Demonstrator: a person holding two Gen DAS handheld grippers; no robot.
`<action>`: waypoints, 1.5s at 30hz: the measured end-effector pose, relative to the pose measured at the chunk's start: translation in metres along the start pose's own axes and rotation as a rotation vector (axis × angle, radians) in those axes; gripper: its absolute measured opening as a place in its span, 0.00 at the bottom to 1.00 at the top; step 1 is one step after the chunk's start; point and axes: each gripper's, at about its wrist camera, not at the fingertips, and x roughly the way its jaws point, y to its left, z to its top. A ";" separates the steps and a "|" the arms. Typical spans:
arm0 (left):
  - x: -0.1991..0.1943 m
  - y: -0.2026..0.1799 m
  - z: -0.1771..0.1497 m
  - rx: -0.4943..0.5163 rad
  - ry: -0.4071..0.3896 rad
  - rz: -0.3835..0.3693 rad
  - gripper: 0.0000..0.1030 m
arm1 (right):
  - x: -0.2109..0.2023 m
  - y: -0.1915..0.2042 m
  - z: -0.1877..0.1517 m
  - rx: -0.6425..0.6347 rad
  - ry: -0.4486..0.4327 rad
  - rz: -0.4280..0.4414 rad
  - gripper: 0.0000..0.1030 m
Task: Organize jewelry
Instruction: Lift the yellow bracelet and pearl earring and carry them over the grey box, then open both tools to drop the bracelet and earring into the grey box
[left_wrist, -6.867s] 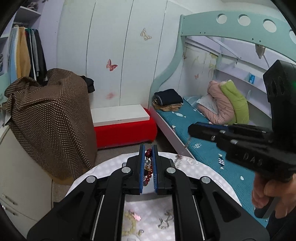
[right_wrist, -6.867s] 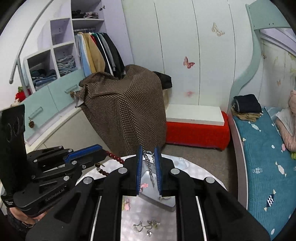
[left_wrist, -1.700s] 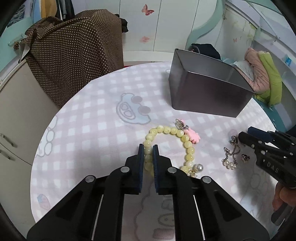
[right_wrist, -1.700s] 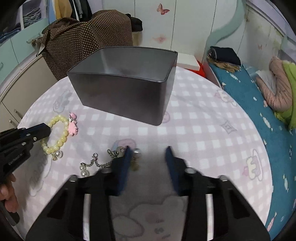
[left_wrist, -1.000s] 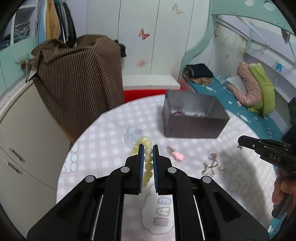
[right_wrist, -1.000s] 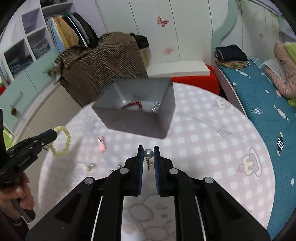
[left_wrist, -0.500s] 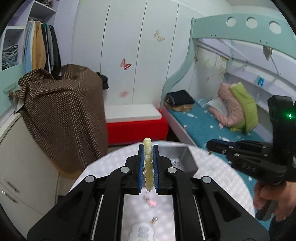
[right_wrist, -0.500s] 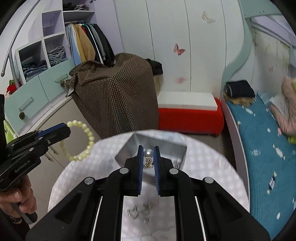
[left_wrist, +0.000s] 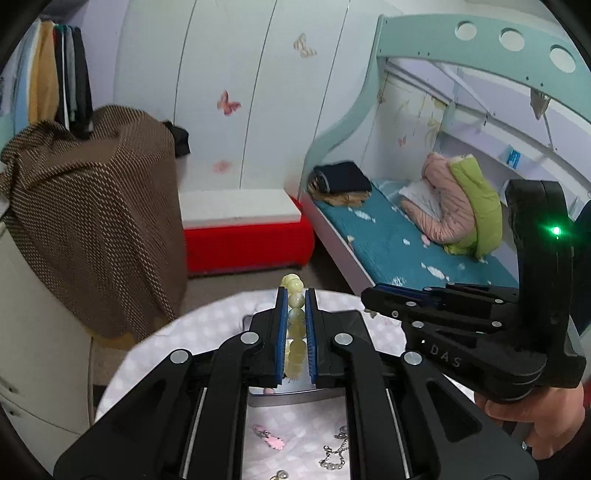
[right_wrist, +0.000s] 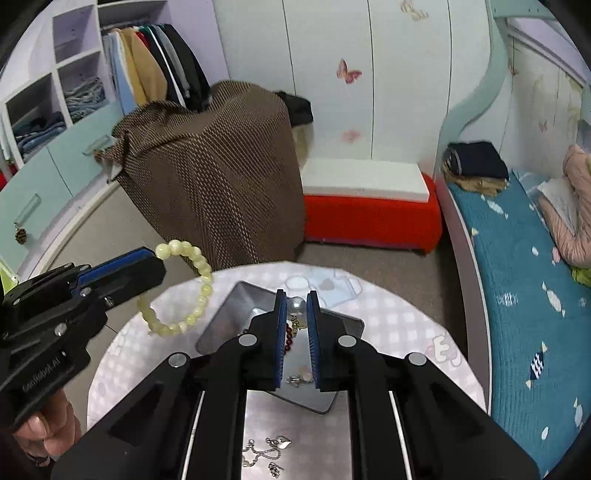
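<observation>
My left gripper is shut on a pale yellow bead bracelet and holds it high above the grey metal box. In the right wrist view the bracelet hangs from the left gripper beside the box. My right gripper is shut on a pearl earring above the box, which holds a red bead string. The right gripper also shows in the left wrist view.
The box stands on a round table with a pink checked cloth. A pink charm and silver chains lie on the near cloth; chains show too. Behind are a red bench, a brown covered chair and a bed.
Both grippers have risen and moved over the box, each still holding its piece. The right gripper has come closer to the left one.
</observation>
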 end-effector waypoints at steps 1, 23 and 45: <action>0.007 0.001 -0.001 -0.005 0.017 -0.006 0.09 | 0.005 -0.002 -0.001 0.008 0.012 0.001 0.09; 0.049 0.010 -0.010 -0.027 0.142 0.005 0.69 | 0.037 -0.018 -0.008 0.083 0.109 -0.029 0.25; -0.085 0.000 -0.017 -0.028 -0.152 0.228 0.94 | -0.060 0.003 -0.015 0.096 -0.150 -0.151 0.93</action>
